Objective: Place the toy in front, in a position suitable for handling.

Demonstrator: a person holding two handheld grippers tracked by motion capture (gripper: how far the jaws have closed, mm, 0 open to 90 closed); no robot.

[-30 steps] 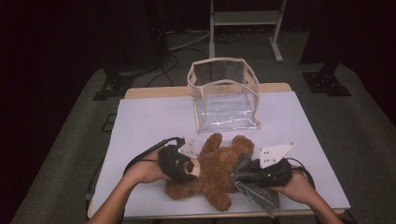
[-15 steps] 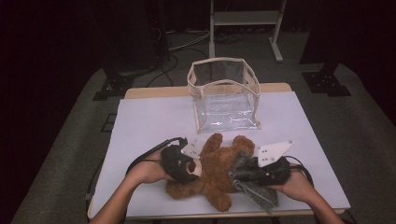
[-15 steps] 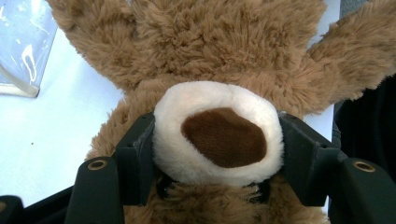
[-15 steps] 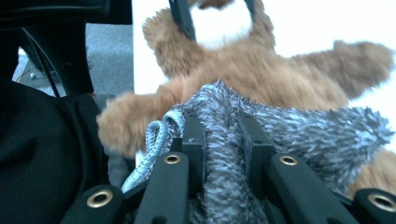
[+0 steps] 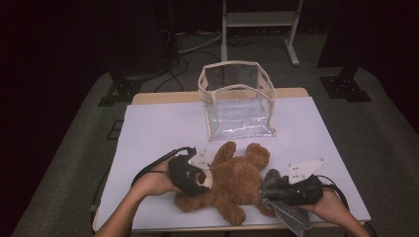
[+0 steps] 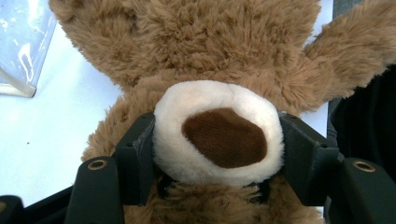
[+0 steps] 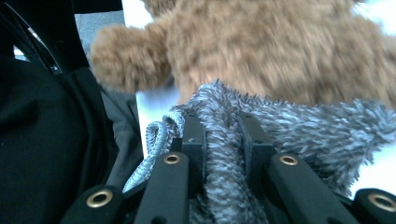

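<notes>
A brown teddy bear (image 5: 237, 180) lies on the white table (image 5: 158, 128) near its front edge. My left gripper (image 5: 197, 178) is at the bear's head. In the left gripper view its jaws press from both sides on the bear's cream muzzle (image 6: 217, 137) with the brown nose, so the left gripper (image 6: 217, 154) is shut on it. My right gripper (image 5: 276, 190), at the bear's right side, is shut on a grey fuzzy cloth (image 5: 291, 217) that hangs over the table's front edge. The right gripper view shows the cloth (image 7: 224, 158) pinched between the jaws, with the bear (image 7: 280, 46) just beyond.
A clear plastic bag (image 5: 237, 98) with a beige rim stands open at the back middle of the table. Bare table lies to the left and right of the bag. A metal stand (image 5: 259, 19) and cables are on the floor behind.
My right gripper has drawn to the right, a little toward the table's front, with the grey cloth in it. The left gripper and the bear's head have stayed put.
</notes>
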